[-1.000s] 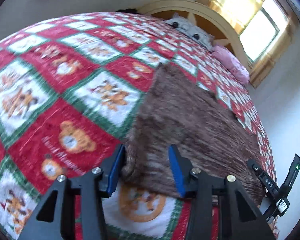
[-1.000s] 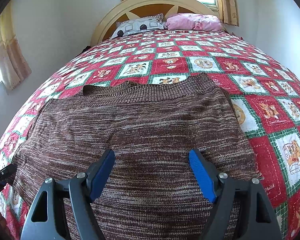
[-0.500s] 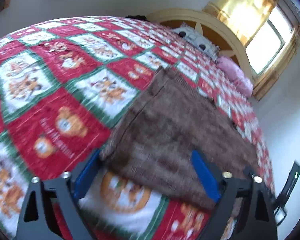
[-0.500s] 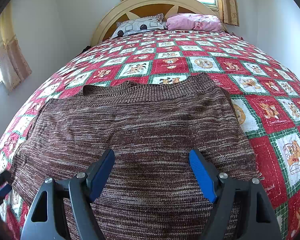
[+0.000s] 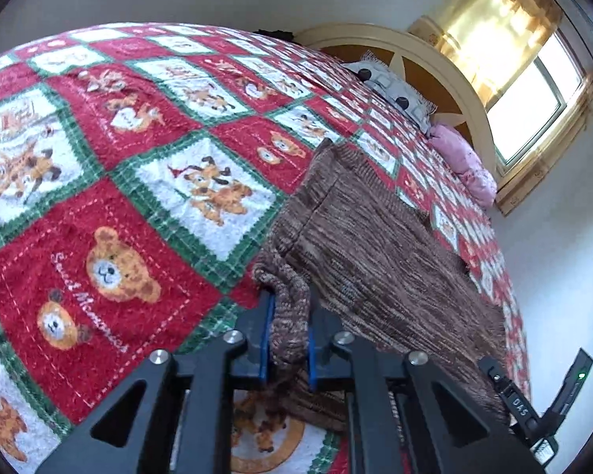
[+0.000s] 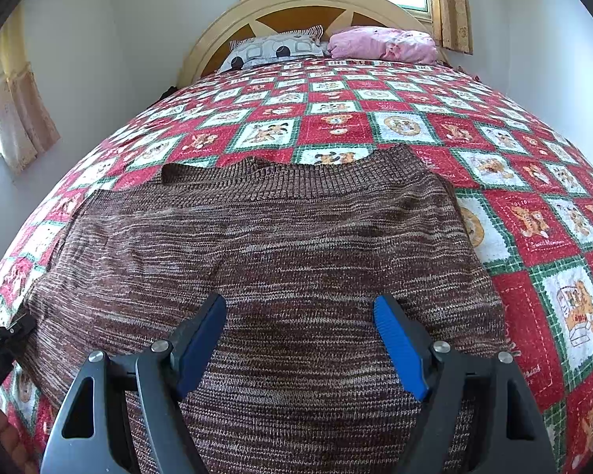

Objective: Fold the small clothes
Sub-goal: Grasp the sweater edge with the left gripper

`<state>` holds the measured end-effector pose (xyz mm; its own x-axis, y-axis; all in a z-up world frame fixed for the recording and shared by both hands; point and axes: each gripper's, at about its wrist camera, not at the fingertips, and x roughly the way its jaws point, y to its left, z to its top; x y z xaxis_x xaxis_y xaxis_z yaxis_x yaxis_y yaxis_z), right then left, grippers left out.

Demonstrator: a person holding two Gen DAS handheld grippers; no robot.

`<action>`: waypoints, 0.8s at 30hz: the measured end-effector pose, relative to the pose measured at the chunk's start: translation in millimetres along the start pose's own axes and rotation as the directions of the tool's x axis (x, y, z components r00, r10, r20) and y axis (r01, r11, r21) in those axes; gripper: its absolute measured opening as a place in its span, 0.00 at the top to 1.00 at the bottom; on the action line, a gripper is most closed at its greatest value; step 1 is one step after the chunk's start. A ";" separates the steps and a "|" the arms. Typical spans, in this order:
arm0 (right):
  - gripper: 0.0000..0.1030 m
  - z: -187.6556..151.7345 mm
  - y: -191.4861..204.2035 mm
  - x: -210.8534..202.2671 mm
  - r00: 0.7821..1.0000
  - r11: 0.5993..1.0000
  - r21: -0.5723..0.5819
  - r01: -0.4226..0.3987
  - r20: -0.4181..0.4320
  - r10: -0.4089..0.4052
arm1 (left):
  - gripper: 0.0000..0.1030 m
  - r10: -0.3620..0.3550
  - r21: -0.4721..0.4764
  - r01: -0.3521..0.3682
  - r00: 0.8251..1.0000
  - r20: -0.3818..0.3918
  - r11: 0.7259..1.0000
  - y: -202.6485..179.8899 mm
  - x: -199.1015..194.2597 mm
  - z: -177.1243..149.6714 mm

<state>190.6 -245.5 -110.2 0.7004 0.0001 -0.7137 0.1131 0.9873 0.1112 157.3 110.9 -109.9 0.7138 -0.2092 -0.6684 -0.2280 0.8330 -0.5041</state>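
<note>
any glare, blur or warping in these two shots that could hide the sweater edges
Left wrist view: the window is blown out, the quilt bulges from fisheye warp, yet the sweater edge bunched in the left gripper reads sharp. Right wrist view: sharp and evenly lit, same bulge, the sweater under the open right gripper.

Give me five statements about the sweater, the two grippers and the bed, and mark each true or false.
1. The left gripper is shut on a bunched edge of the brown sweater. True.
2. The right gripper is pinching the sweater. False: its fingers stand wide apart above the cloth.
3. The sweater lies on a red and white checked blanket. True.
4. A pink pillow lies by the headboard. True.
5. The sweater is already folded into a small square. False: it lies spread wide across the bed.
</note>
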 end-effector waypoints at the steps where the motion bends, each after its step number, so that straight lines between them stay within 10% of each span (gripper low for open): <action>1: 0.24 0.2 0.1 0.0 1.000 1.000 -0.001 0.002 0.000 -0.002 | 0.79 0.013 0.014 -0.013 1.000 0.000 1.000 -3.2 1.1 0.2; 5: 0.24 0.4 1.4 1.1 1.000 1.000 -0.012 0.016 -0.005 -0.016 | 0.46 -0.015 0.064 0.015 1.000 -0.011 0.998 -13.4 5.5 1.2; 9: 0.24 0.4 5.0 1.8 0.999 0.999 -0.025 0.034 -0.008 -0.034 | 0.39 -0.005 0.112 0.006 1.000 -0.007 0.994 -21.9 8.6 -0.8; 17: 0.25 0.7 16.9 5.2 0.993 0.990 -0.083 0.110 -0.025 -0.112 | 0.81 -0.030 0.005 0.029 1.000 0.009 1.000 1.5 4.4 -0.7; 24: 0.28 14.8 39.4 -16.8 0.994 0.987 -0.122 0.106 0.052 -0.100 | 0.82 -0.045 -0.008 0.045 0.999 0.010 0.999 5.2 1.7 -2.2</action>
<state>193.7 -209.0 -83.5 0.7215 -0.1067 -0.6842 0.0995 0.9938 -0.0501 155.9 113.7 -114.9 0.7300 -0.2414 -0.6394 -0.2010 0.8183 -0.5385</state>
